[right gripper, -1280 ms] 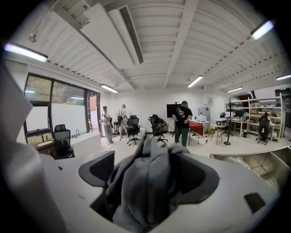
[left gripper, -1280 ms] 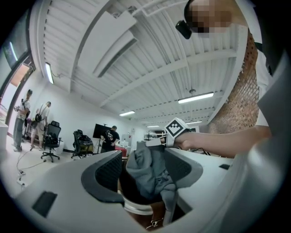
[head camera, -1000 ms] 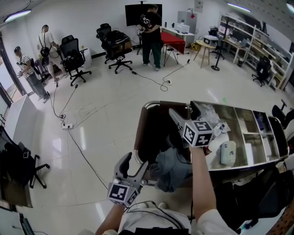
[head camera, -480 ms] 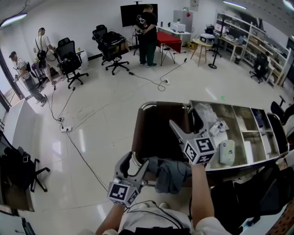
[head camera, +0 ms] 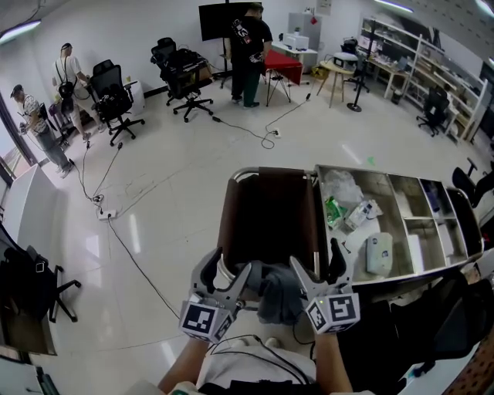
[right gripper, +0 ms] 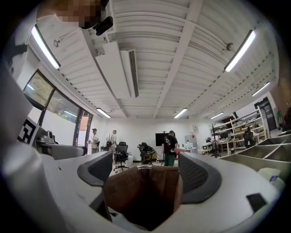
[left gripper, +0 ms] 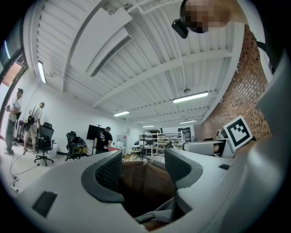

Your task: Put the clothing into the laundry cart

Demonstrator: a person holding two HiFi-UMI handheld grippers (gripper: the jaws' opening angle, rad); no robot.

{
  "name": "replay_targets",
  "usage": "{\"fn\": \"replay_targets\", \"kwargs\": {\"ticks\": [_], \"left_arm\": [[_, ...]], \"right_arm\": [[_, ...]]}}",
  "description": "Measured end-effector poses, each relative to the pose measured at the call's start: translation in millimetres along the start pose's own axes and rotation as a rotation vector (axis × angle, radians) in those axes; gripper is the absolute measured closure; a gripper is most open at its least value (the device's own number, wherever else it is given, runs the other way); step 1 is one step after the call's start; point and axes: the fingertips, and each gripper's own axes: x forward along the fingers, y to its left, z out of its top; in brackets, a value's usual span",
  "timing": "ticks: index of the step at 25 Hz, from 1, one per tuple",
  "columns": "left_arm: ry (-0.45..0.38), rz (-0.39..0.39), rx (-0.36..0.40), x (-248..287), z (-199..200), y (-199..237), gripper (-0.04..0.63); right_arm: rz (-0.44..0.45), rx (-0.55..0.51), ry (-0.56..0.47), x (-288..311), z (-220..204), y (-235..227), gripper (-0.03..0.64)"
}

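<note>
At the near rim of a laundry cart [head camera: 248, 174], an operator [head camera: 247, 374] holds two hand-held grippers side by side over the cart's brown bag [head camera: 270, 216]. Between the two tools, a grey piece of clothing [head camera: 278, 292] lies bunched on the bag's near edge.

The left gripper [head camera: 226, 271] has its jaws standing apart. A fold of the clothing [left gripper: 157, 214] sits low in the gap beside its right jaw, and neither jaw presses on it. The right gripper [head camera: 316, 264] also has its jaws spread wide and grips nothing, with the open mouth of the bag [right gripper: 145, 191] straight ahead of them and the clothing just off its left jaw.

To the right of the right gripper runs the cart's metal tray [head camera: 405, 202], divided into compartments, with packets [head camera: 363, 214] lying in the nearest one.

Well ahead of both tools, across the shiny floor, a person in black [head camera: 248, 42] stands by a monitor [head camera: 224, 15] and a red table [head camera: 284, 63], near a cluster of office chairs [head camera: 181, 69]. Two more people [head camera: 68, 65] stand far off to the left gripper's left, and a cable [head camera: 135, 247] trails over the floor on that side.
</note>
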Motion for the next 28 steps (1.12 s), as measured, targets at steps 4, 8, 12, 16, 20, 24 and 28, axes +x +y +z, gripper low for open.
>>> {"fn": "replay_targets", "kwargs": {"ticks": [4,8,12,16,20,24,28], "left_arm": [[0.001,-0.012,-0.007,3.0,-1.5,-2.2,0.318],[-0.014,-0.031,0.027,5.8,2.4,-10.5,0.318],[-0.011,-0.04,0.055,6.9,-0.1,-15.0,0.318],[-0.004,-0.053,-0.001,9.6,14.7,-27.3,0.318],[0.004,-0.048,-0.004,7.0,11.8,-24.8,0.318],[0.0,-0.046,0.009,6.1,9.0,-23.0,0.318],[0.005,-0.055,-0.008,5.9,13.4,-28.2,0.318]], "right_arm": [[-0.006,0.013,0.01,-9.7,-9.7,10.2,0.13],[-0.017,-0.016,-0.002,-9.4,-7.1,9.8,0.132],[-0.043,-0.034,0.003,-14.3,-7.8,5.5,0.133],[-0.048,-0.027,0.017,-15.6,-10.8,3.9,0.133],[-0.034,-0.009,0.001,-16.4,-5.8,9.1,0.133],[-0.023,-0.016,-0.01,-16.9,-0.7,12.5,0.133],[-0.021,-0.013,-0.004,-18.3,-2.6,14.4,0.133]]}}
